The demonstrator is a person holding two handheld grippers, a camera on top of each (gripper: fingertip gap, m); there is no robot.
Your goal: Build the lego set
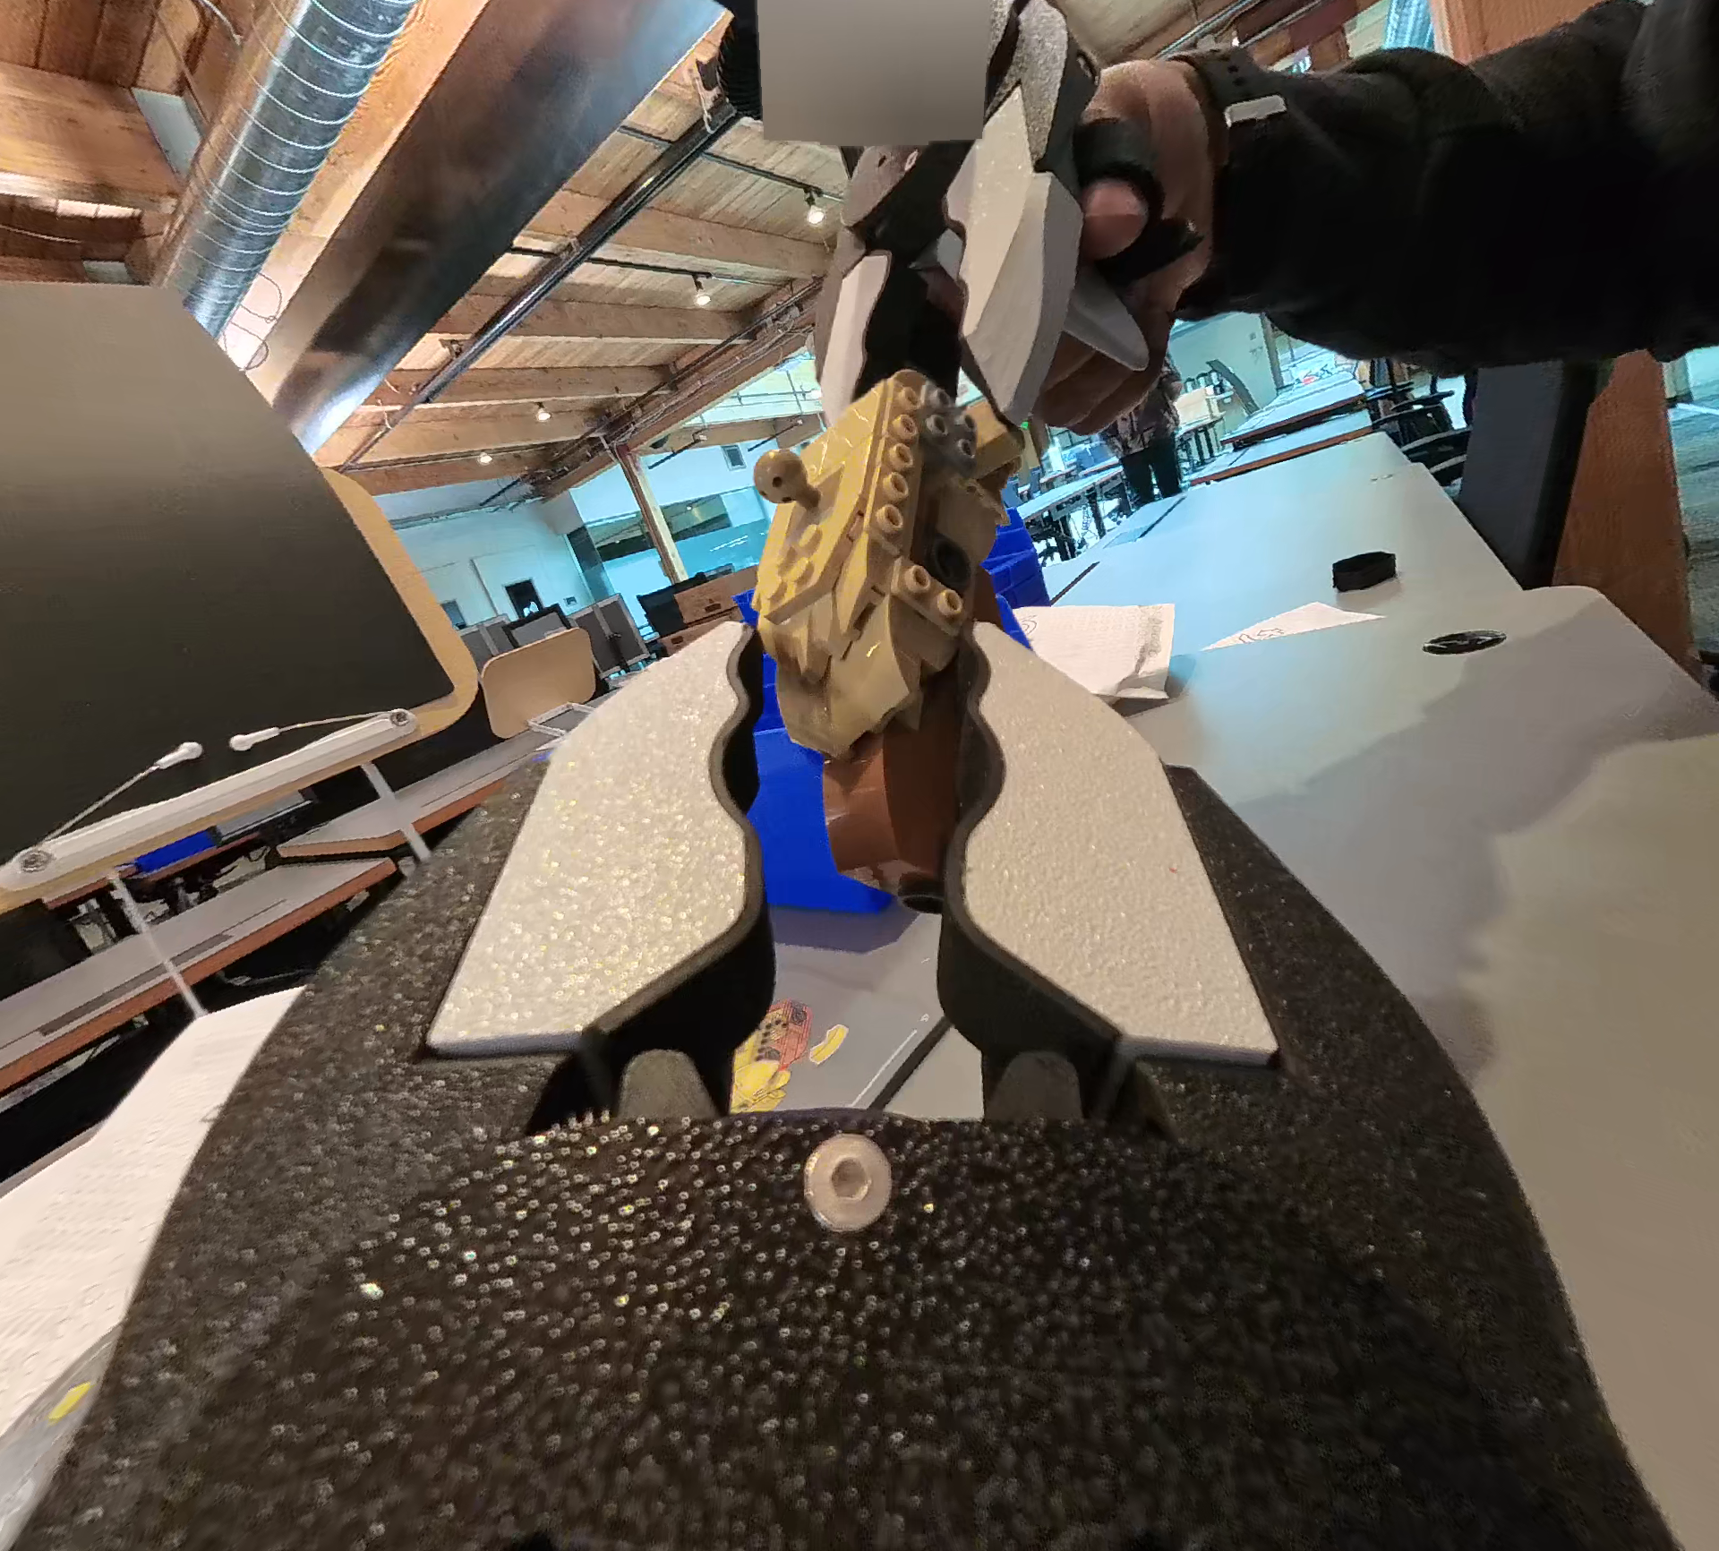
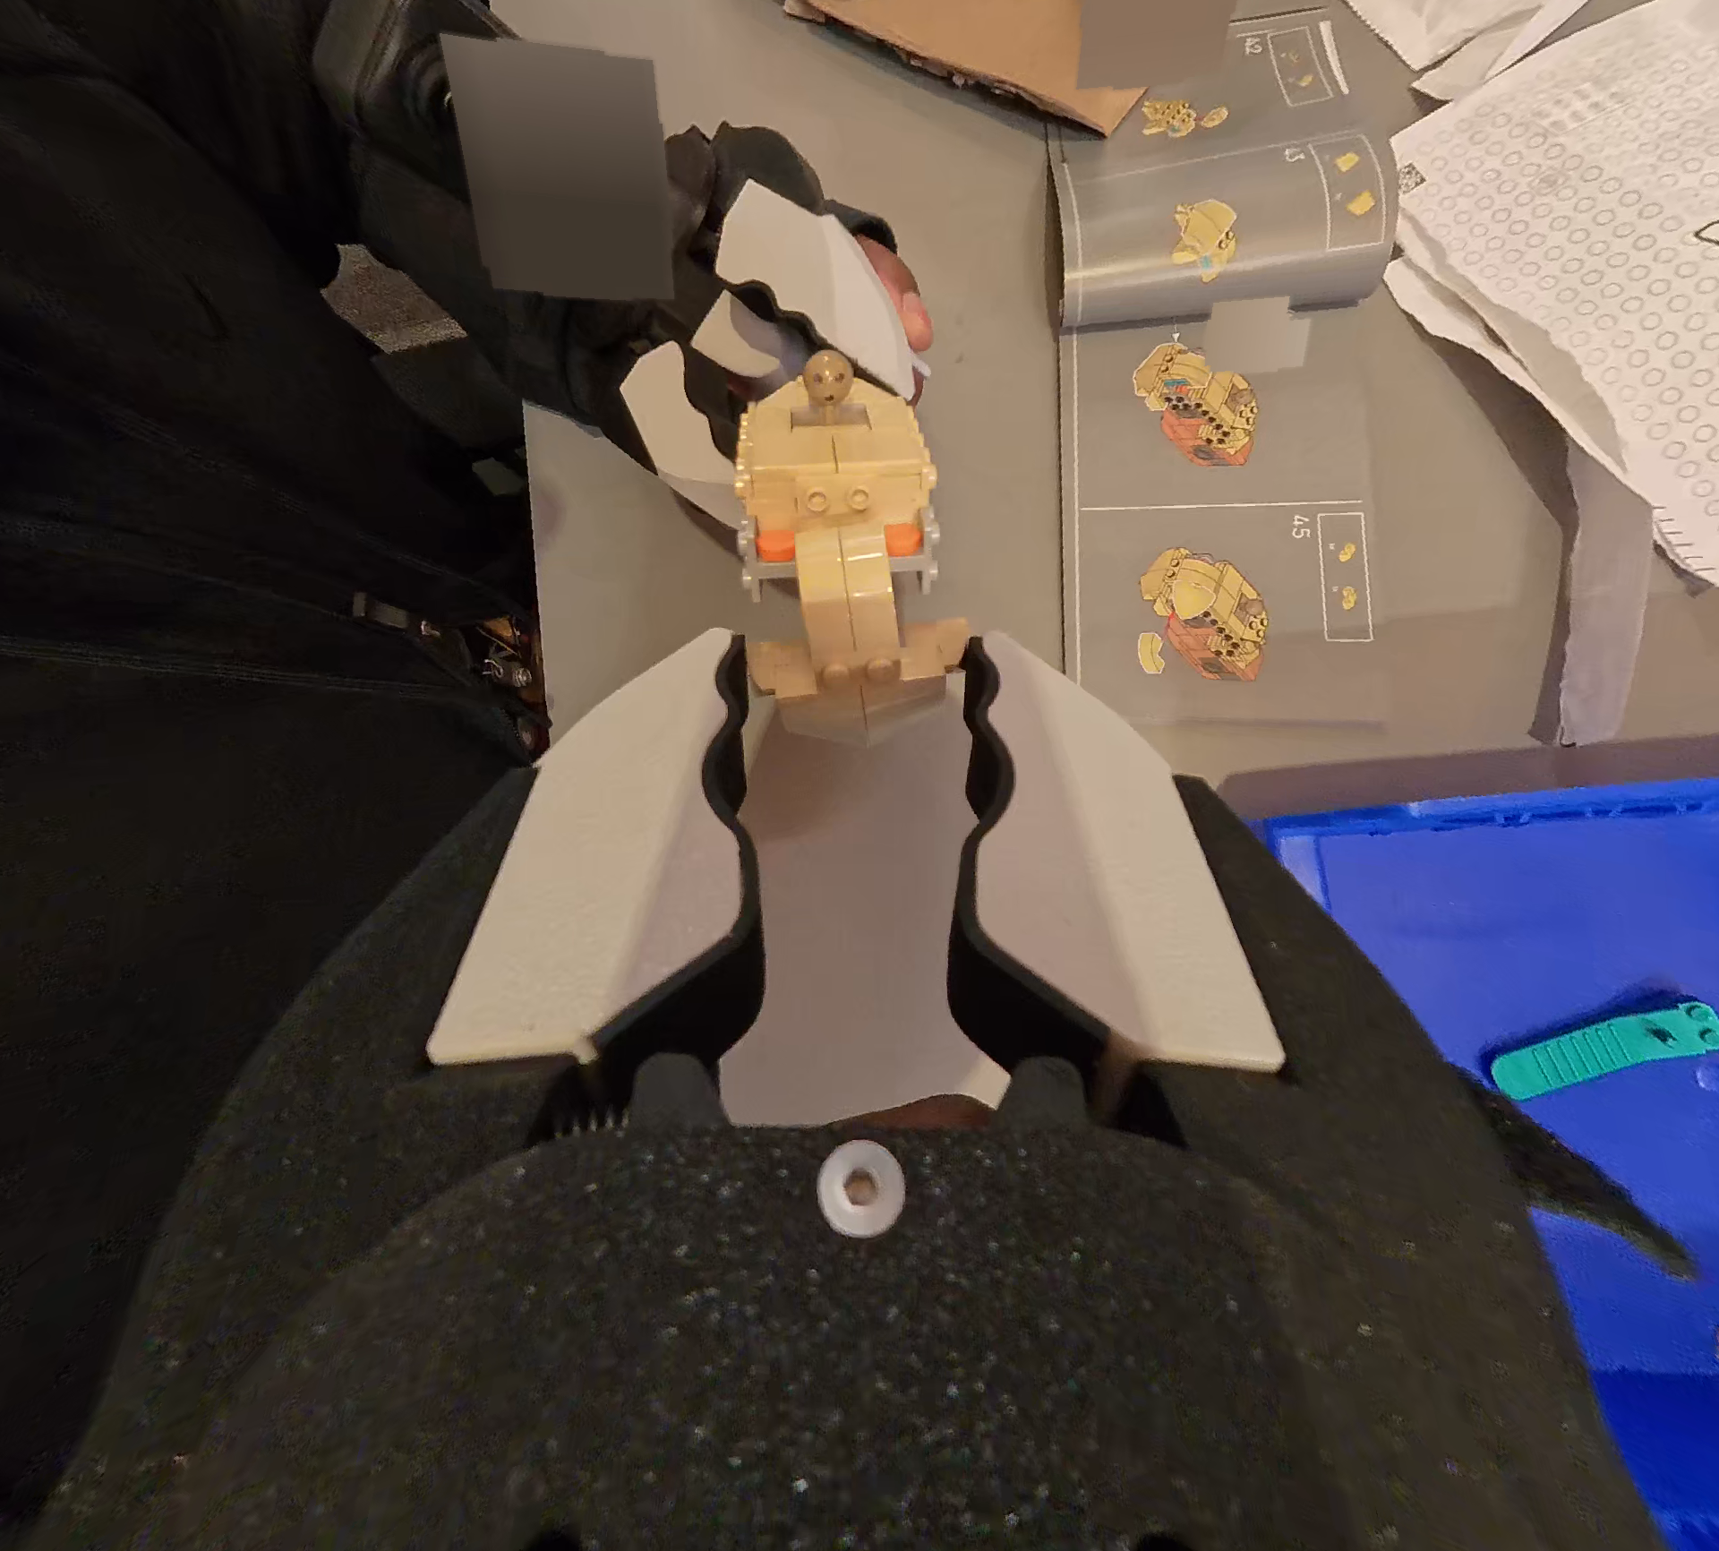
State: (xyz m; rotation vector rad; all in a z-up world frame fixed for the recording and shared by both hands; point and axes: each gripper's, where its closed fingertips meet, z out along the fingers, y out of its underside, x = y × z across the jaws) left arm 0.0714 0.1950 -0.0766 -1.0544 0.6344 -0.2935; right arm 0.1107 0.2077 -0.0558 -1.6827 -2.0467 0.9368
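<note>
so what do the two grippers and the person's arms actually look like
Both grippers match: a black, grainy foam-like body with one silver screw, and two pale grey wedge-shaped fingers lined with wavy black pads. No cables show. The person wears black sleeves, a dark fingerless glove on the left hand and a black wristband with a grey clasp on the right wrist.

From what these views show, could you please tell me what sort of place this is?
Probably an open-plan office or workshop: long grey tables, exposed wooden ceiling beams with a metal duct, and an open building-instruction booklet.
</note>
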